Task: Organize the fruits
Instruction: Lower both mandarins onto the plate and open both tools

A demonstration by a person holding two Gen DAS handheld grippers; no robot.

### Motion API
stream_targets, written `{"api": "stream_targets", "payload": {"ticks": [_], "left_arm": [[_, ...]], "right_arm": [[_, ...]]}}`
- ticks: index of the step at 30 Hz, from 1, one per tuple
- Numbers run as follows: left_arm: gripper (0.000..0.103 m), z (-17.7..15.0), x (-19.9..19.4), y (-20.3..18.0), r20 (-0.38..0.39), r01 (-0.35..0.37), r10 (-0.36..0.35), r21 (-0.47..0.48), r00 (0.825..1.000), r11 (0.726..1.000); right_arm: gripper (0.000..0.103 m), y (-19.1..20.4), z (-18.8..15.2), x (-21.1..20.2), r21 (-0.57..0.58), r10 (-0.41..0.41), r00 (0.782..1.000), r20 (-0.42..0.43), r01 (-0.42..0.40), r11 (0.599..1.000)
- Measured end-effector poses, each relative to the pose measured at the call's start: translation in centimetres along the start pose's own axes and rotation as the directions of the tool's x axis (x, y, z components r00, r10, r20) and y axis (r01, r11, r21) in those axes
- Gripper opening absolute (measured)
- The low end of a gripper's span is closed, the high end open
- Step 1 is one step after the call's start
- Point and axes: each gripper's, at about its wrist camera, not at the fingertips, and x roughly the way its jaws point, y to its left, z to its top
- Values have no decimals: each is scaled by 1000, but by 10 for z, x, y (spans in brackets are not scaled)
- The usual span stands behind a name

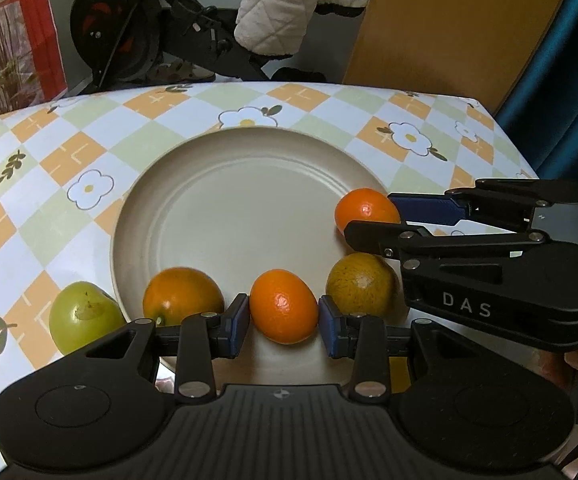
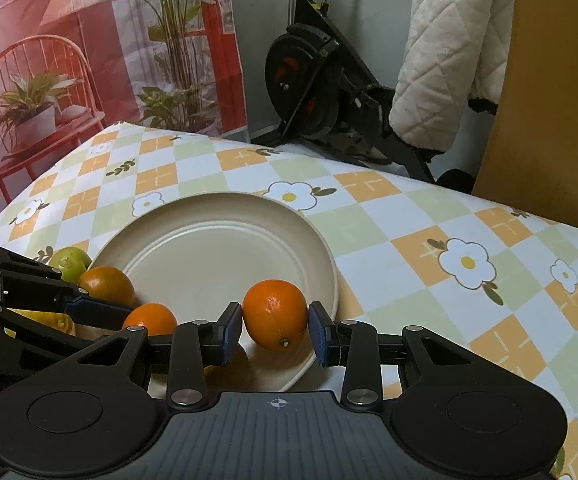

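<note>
A beige plate (image 1: pixel 217 184) lies on the checked tablecloth; it also shows in the right wrist view (image 2: pixel 209 224). My left gripper (image 1: pixel 283 314) is shut on a small orange (image 1: pixel 283 306) over the plate's near rim. My right gripper (image 2: pixel 275 326) is shut on another orange (image 2: pixel 275 312) at the plate's right rim; this orange shows in the left wrist view (image 1: pixel 365 210). A larger orange (image 1: pixel 181 296) and a greenish-brown fruit (image 1: pixel 361 282) sit on the plate. A green fruit (image 1: pixel 83 314) lies on the cloth left of the plate.
The table (image 1: pixel 49 168) with flowered checked cloth ends at the far edge. Behind it stand an exercise bike (image 2: pixel 317 80), a white quilted cloth (image 2: pixel 449 52) and a wooden panel (image 2: pixel 549 100). A yellow fruit (image 2: pixel 55 320) peeks behind the left gripper's arm.
</note>
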Motion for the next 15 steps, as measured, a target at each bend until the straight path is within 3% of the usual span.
{"api": "stream_targets", "payload": {"ticks": [15], "left_arm": [[54,-6,-34,-7,66,12,-13,13,998,1000]], "right_arm": [[41,1,-6,-37,59,-38,998,45,35,998]]}}
